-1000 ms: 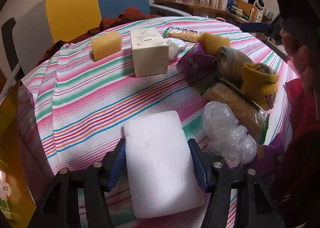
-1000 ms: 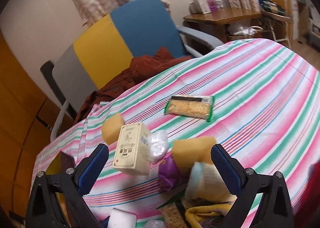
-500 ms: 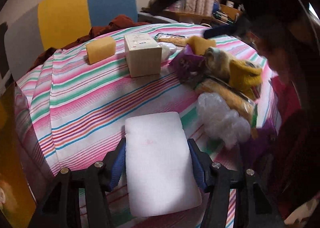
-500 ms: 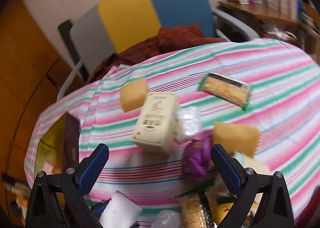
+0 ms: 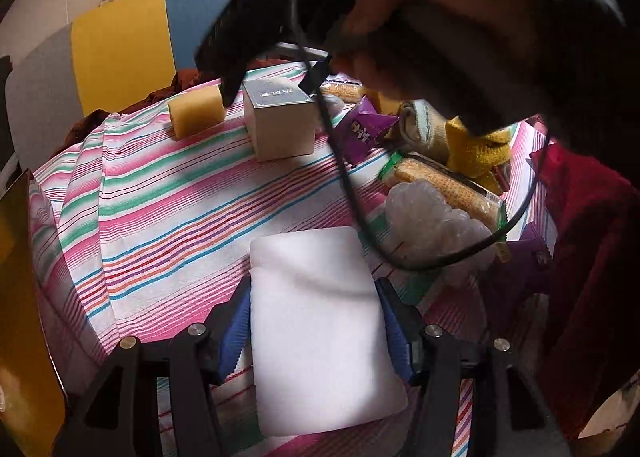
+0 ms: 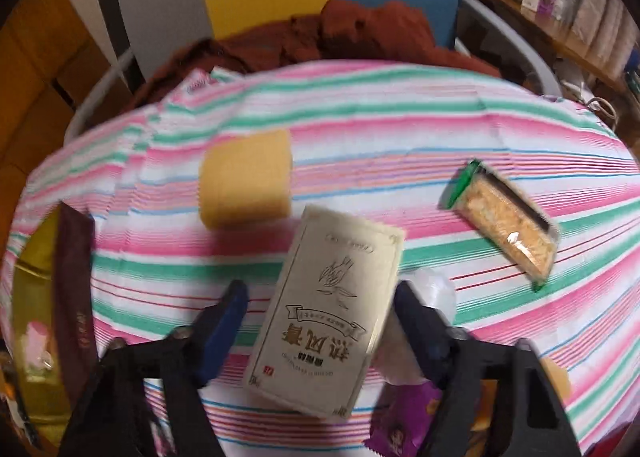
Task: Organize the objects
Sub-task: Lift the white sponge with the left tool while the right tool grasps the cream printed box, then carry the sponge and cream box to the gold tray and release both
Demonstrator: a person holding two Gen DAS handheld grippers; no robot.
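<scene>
White foam block sits pinched between my left tongs, low over the striped worktop. My right tongs are spread, straddling the cream box without clear contact; box stands on the worktop, yellow sponge just beyond it. Cracker packet lies apart, right. A hand grips the right tool.

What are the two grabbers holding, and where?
Left gripper clamps the white foam block by its long sides. Right gripper straddles the cream box; grip unclear.
</scene>
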